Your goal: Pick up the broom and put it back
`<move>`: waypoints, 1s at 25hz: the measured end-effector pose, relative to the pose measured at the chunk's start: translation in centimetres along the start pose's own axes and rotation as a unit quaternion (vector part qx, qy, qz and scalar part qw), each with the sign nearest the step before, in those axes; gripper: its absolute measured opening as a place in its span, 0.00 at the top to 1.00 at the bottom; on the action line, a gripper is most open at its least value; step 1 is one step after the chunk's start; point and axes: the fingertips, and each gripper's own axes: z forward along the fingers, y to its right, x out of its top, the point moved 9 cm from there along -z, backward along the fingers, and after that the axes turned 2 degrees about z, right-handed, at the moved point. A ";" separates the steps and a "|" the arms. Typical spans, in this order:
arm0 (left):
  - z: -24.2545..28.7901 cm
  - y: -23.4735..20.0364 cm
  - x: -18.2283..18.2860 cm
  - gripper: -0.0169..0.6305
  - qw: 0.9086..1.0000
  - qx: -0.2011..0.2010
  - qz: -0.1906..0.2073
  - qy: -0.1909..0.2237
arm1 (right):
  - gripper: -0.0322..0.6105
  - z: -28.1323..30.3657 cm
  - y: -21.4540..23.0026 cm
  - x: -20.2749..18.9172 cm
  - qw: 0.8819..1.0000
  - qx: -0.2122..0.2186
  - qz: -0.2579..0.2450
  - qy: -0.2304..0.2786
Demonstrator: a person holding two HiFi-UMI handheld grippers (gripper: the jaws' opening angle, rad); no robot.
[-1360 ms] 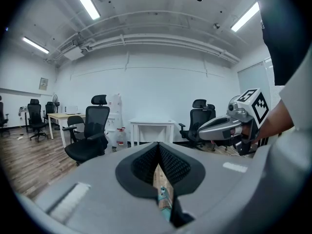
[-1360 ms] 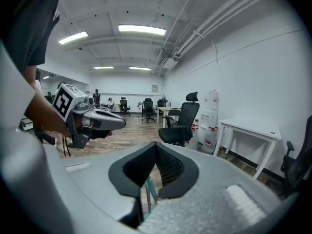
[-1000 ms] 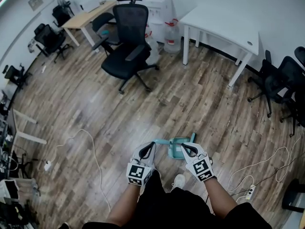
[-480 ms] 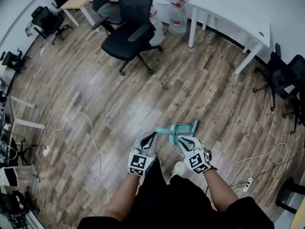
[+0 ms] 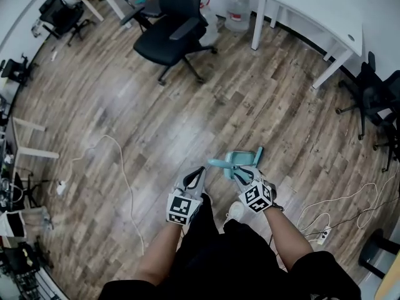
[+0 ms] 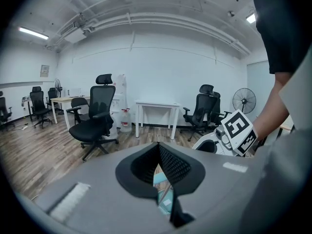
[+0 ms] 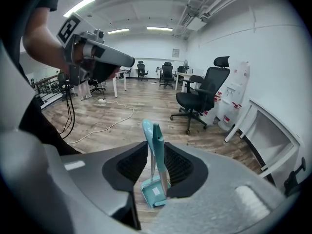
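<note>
- The brown wood-plank floor [image 5: 125,105] fills nearly all of my head view.
- A long white rectangular table [image 5: 315,14] stands along the wall at the upper right.
- A black mesh office chair on castors [image 5: 178,27] sits left of that table, well apart from my hands.
- A thin white cable [image 5: 123,174] snakes over the planks to the left of my grippers.
- The teal plastic broom [image 7: 157,143] stands upright on the floor together with its matching teal dustpan [image 7: 153,193]. From the head view the pair [image 5: 239,160] is just ahead of my right hand, near my white shoe [image 5: 234,213].
- My right gripper [image 7: 155,156], white with a black-and-white marker cube, is tilted down at the set [image 5: 244,175]. Its jaws have just been opening and now stand released. The broom's handle rises in the gap between them, close to both black ribbed pads [image 7: 178,165], but I cannot see either pad pressing on it.
- My left gripper [image 6: 158,147] hovers just beside the right one [image 5: 198,171]. Its jaws are clenched with nothing between them; only a sliver of teal shows past the slit.
</note>
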 end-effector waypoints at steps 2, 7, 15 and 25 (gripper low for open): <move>0.0 -0.1 -0.1 0.95 1.000 0.000 -0.001 -0.002 | 0.77 0.6 0.0 -0.2 1.000 -0.004 -0.002 -0.008; -0.1 0.0 -0.5 0.95 1.000 0.000 -0.007 -0.007 | 0.75 1.4 -0.1 -0.5 1.000 -0.006 -0.002 -0.019; -0.6 -0.3 -1.8 0.95 1.000 0.002 -0.017 -0.021 | 0.75 2.8 0.0 -0.4 0.999 -0.001 -0.024 -0.034; -0.8 -0.5 -2.0 0.95 1.000 0.000 -0.020 -0.024 | 0.80 3.2 0.2 -0.4 0.999 0.001 -0.025 -0.037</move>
